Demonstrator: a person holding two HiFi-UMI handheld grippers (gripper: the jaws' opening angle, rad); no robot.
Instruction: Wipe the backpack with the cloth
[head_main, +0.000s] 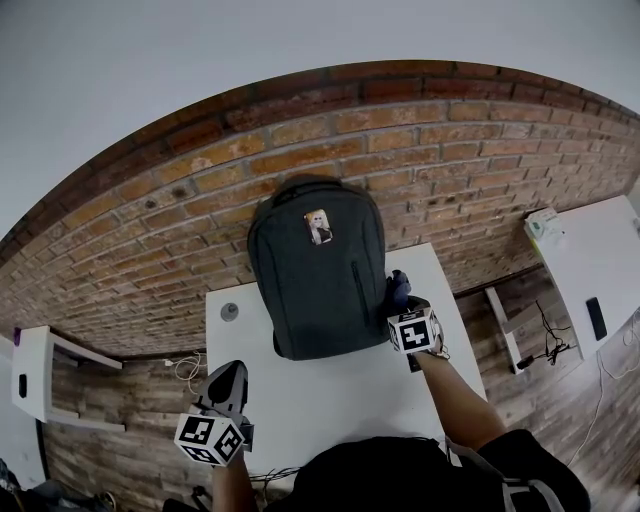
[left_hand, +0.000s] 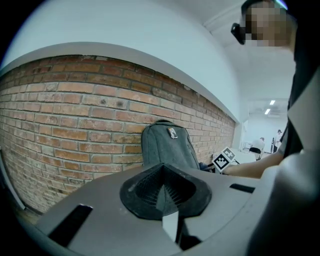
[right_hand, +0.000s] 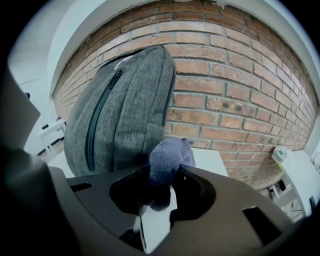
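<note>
A dark grey backpack (head_main: 316, 268) stands upright on the white table (head_main: 340, 390), leaning against the brick wall; it shows too in the left gripper view (left_hand: 167, 146) and fills the left of the right gripper view (right_hand: 120, 115). My right gripper (head_main: 404, 300) sits at the backpack's lower right side, shut on a blue-purple cloth (right_hand: 167, 161) that bulges out between the jaws beside the backpack. My left gripper (head_main: 228, 385) hovers at the table's front left, well apart from the backpack, its jaws together with nothing between them (left_hand: 167, 192).
A brick wall (head_main: 180, 200) runs behind the table. A round grey grommet (head_main: 229, 311) is set in the table's back left. A second white desk (head_main: 590, 270) with a dark device stands to the right, and a white shelf (head_main: 35, 375) to the left.
</note>
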